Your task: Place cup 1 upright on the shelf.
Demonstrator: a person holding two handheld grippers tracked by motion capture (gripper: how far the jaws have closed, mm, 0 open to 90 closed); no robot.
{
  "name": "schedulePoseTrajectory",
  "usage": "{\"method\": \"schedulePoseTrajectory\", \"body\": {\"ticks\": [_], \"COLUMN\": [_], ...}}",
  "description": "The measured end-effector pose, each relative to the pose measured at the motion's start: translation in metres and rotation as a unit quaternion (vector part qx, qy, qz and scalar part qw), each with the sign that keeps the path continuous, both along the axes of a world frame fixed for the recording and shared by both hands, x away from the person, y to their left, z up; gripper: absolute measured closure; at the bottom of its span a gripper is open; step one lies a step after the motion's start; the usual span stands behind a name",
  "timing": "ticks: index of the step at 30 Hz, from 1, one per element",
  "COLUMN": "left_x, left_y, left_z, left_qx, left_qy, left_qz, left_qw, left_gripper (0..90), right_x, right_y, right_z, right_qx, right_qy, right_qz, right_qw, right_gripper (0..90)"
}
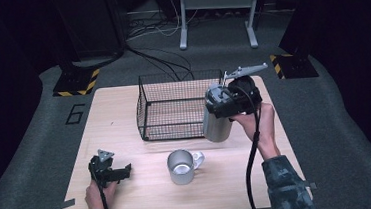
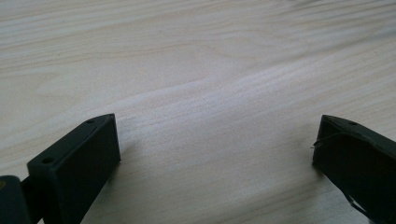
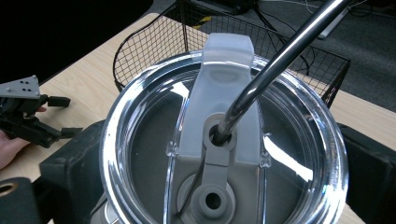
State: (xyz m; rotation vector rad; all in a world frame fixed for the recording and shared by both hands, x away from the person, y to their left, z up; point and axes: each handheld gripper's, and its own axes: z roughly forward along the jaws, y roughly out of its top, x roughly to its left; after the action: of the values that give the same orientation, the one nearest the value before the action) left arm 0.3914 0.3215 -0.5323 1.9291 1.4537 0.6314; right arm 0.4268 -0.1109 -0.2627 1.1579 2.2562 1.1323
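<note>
A steel tumbler point(image 1: 217, 125) with a clear lid point(image 3: 140, 121) and a metal straw point(image 3: 280, 60) is right of the wire basket's front corner, leaning slightly. My right gripper point(image 1: 218, 104) is shut on its upper part, with black fingers point(image 3: 70, 163) on both sides of the lid. I cannot tell whether its base touches the table. A metal mug point(image 1: 180, 168) with its handle to the right stands at the table's front middle. My left gripper point(image 1: 125, 172) rests at the front left, open, with bare wood between its fingertips point(image 2: 88, 154).
A black wire basket point(image 1: 142, 110) stands at the middle back of the wooden table point(image 1: 131, 204); it also shows behind the lid as the basket point(image 3: 154, 51). The other hand's gripper point(image 3: 28, 116) lies at the far left. Dark floor, cables and a desk frame lie beyond.
</note>
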Motion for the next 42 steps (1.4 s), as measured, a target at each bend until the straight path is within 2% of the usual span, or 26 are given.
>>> {"method": "schedulePoseTrajectory", "body": {"ticks": [1, 2, 3, 8, 14, 20, 27, 29, 34, 35, 37, 39, 42], "left_x": [0.0, 0.0, 0.0, 0.0, 0.0, 0.0, 0.0, 0.0, 0.0, 0.0, 0.0, 0.0, 0.0], "left_y": [0.0, 0.001, -0.001, -0.001, 0.001, 0.0, 0.001, 0.0, 0.0, 0.0, -0.001, -0.001, 0.0], "left_z": [0.0, 0.001, 0.0, 0.0, 0.001, 0.001, 0.001, 0.001, 0.001, 0.001, 0.001, 0.001, 0.001], "left_qx": [0.0, 0.004, -0.002, -0.001, 0.006, 0.002, 0.006, 0.004, 0.002, 0.002, -0.001, -0.001, -0.001], "left_qy": [0.0, 0.008, 0.004, 0.005, 0.01, 0.007, 0.01, 0.008, 0.008, 0.008, 0.008, 0.008, 0.008], "left_qz": [0.001, -0.004, 0.001, 0.0, -0.008, -0.005, -0.009, -0.007, -0.006, -0.005, -0.003, -0.003, -0.004], "left_qw": [1.0, 1.0, 1.0, 1.0, 0.9999, 1.0, 0.9999, 0.9999, 1.0, 1.0, 1.0, 1.0, 1.0], "left_gripper": [0.3, 0.3, 0.3, 0.5, 0.4, 0.4, 0.4, 0.4, 0.4, 0.4, 0.5, 0.4, 0.4], "right_x": [0.002, 0.002, 0.005, 0.01, 0.017, 0.027, 0.039, 0.041, 0.049, 0.052, 0.054, 0.056, 0.063], "right_y": [0.0, 0.0, 0.0, 0.001, 0.001, 0.002, 0.006, 0.007, 0.01, 0.009, 0.012, 0.012, 0.017], "right_z": [0.001, 0.001, 0.003, 0.008, 0.015, 0.014, 0.013, 0.013, 0.014, 0.014, 0.014, 0.014, 0.012], "right_qx": [0.0, 0.0, 0.001, -0.005, -0.001, -0.001, -0.004, -0.004, 0.0, -0.006, -0.001, -0.005, -0.001], "right_qy": [0.0, 0.0, 0.002, -0.008, -0.004, -0.002, 0.003, -0.002, 0.008, 0.0, 0.003, -0.001, 0.007], "right_qz": [-0.001, -0.001, 0.0, 0.002, -0.001, -0.002, -0.011, -0.011, -0.021, -0.014, -0.026, -0.023, -0.03], "right_qw": [1.0, 1.0, 1.0, 1.0, 1.0, 1.0, 0.9999, 0.9999, 0.9998, 0.9999, 0.9997, 0.9997, 0.9995], "right_gripper": [3.7, 3.7, 3.7, 3.7, 3.7, 3.7, 3.6, 3.7, 3.7, 3.7, 3.7, 3.7, 3.7]}}
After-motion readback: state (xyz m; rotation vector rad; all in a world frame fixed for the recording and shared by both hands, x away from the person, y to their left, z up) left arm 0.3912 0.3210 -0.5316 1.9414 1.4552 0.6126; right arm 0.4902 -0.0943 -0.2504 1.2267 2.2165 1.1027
